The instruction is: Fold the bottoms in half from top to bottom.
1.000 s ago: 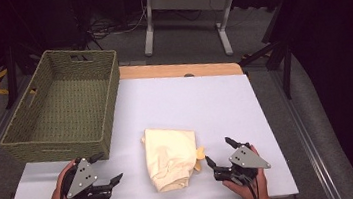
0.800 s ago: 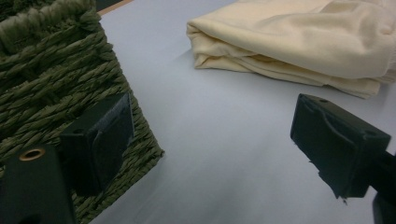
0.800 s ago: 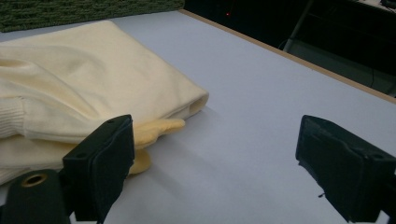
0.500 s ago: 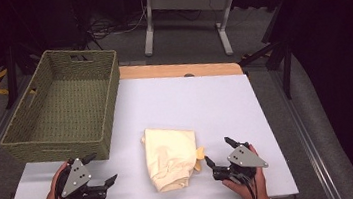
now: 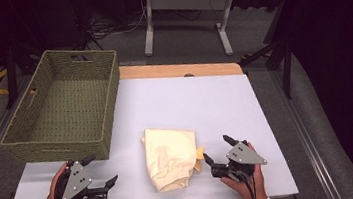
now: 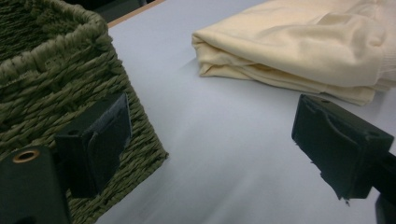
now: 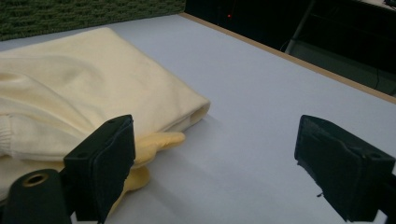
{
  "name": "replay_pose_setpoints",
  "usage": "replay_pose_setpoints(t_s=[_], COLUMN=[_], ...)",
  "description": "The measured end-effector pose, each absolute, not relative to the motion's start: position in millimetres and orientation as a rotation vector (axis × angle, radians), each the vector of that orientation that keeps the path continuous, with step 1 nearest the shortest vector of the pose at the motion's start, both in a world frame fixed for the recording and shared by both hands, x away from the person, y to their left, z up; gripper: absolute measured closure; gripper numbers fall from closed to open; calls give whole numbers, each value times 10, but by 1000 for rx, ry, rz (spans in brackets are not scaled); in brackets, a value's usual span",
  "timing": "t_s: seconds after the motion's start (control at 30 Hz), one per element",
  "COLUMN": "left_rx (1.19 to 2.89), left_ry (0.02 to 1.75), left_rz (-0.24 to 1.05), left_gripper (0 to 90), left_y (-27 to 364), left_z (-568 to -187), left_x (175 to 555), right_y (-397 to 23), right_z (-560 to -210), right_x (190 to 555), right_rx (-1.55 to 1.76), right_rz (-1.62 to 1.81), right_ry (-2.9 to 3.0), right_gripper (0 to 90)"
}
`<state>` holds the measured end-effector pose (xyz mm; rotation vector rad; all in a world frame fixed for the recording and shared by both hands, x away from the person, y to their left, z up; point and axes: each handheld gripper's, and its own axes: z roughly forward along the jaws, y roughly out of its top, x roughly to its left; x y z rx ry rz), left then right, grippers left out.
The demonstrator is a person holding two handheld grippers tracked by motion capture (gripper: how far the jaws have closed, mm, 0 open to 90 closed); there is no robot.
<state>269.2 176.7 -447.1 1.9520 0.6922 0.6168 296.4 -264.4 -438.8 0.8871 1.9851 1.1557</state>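
I am about to pick up the folded cream cloth (image 5: 170,157), which lies in the lower middle of the high view on the white table (image 5: 205,101). My guess is that it should go into the green woven basket (image 5: 60,110) at the upper left of that view.

My right gripper (image 5: 217,156) sits at the lower right, just beside the cloth's right edge. Its jaws are wide apart and hold nothing. In the right gripper view the cloth (image 7: 88,107) fills the left half, and a small yellow bit (image 7: 149,144) pokes out from under it, right by my left-hand jaw.

My left gripper (image 5: 100,171) is at the lower left, near the basket's front corner, and its jaws are spread wide too, with nothing between them. In the left gripper view the cloth (image 6: 299,46) is at the upper right, apart from the jaws, and the basket (image 6: 56,84) is close at the left.

To do this well, I think I should slide one jaw low along the table, under all the folded layers, and close on the whole stack (not just the top layer, or it may fall open). The yellow bit could slip out, so I want it in the bite too. The left gripper should take the far edge the same way, keeping clear of the basket wall. Then I would lift both sides evenly.
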Motion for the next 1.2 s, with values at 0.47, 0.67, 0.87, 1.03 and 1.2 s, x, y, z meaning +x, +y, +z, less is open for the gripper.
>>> replay_pose_setpoints(t_s=[0.47,0.67,0.87,1.03,1.2], left_rx=[1921,1920,1917,1898,1898], left_ry=[711,708,710,716,717], left_rz=[590,592,592,601,601], left_gripper=[128,129,128,128,117], left_y=[1718,1708,1711,1719,1722], left_z=[-4398,-4381,-4369,-4347,-4337], left_x=[2683,2679,2679,2667,2667], right_y=[-2625,-2611,-2604,-2592,-2606], right_z=[-4337,-4320,-4305,-4291,-4273], right_x=[2949,2936,2930,2925,2923], right_rx=[928,928,929,929,936], right_rz=[1197,1196,1190,1171,1176], right_ry=[1985,1982,1985,1988,1973], right_gripper=[128,129,122,105,91])
